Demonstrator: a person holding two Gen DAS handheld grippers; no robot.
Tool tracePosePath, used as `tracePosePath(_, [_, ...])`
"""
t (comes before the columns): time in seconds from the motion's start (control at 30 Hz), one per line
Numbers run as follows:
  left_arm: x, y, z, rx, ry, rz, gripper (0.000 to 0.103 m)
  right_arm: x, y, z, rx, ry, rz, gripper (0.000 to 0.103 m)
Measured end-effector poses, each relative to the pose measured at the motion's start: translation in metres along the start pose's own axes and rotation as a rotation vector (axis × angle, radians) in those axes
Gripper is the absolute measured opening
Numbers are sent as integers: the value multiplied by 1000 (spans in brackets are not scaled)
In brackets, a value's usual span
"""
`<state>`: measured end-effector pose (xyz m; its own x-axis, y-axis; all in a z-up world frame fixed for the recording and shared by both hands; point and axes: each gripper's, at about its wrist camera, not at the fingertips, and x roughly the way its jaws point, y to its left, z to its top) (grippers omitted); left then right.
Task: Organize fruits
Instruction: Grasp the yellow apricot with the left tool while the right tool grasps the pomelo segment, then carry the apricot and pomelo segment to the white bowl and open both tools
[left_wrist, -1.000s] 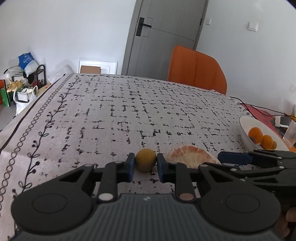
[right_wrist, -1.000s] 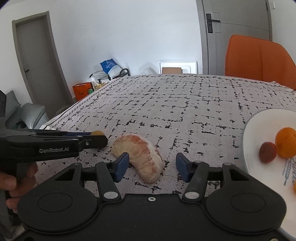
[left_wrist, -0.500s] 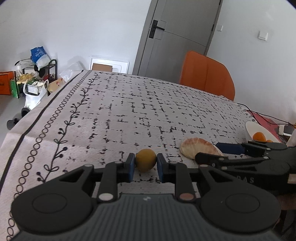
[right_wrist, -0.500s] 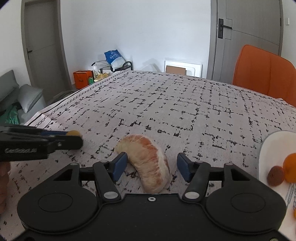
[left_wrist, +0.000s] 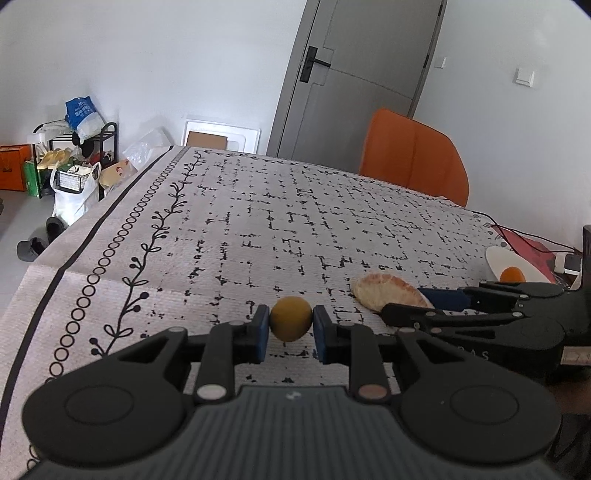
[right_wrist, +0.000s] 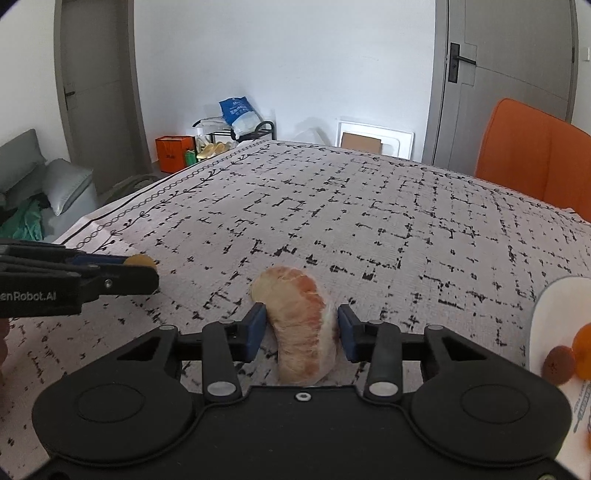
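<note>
My left gripper (left_wrist: 291, 328) is shut on a small round yellow fruit (left_wrist: 291, 323), held just above the patterned tablecloth (left_wrist: 280, 229). My right gripper (right_wrist: 300, 332) has closed in around a peeled pomelo segment (right_wrist: 301, 332) lying on the cloth; its blue pads (right_wrist: 255, 328) stand at the segment's sides. The segment (left_wrist: 386, 293) and the right gripper (left_wrist: 413, 306) also show to the right in the left wrist view. The left gripper (right_wrist: 147, 273) and its fruit (right_wrist: 139, 260) show at the left in the right wrist view.
A white plate (right_wrist: 546, 314) at the right holds an orange fruit (right_wrist: 583, 350) and a small brown fruit (right_wrist: 559, 365); it also shows in the left wrist view (left_wrist: 495, 258). An orange chair (left_wrist: 413, 162) stands beyond the table's far edge. Red cables (left_wrist: 528, 240) lie at far right.
The right gripper's jaws have closed from wide open to the sides of the pomelo segment. The left gripper, still holding the yellow fruit, has drawn back and away to the left.
</note>
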<state>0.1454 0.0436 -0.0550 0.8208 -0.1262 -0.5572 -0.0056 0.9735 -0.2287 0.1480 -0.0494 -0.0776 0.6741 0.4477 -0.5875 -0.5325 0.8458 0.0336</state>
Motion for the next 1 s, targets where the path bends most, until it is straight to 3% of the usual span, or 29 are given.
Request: tracePosePath(1.0, [-7, -74, 5, 110, -31, -126, 24, -91, -42, -28, 154, -126, -114, 39])
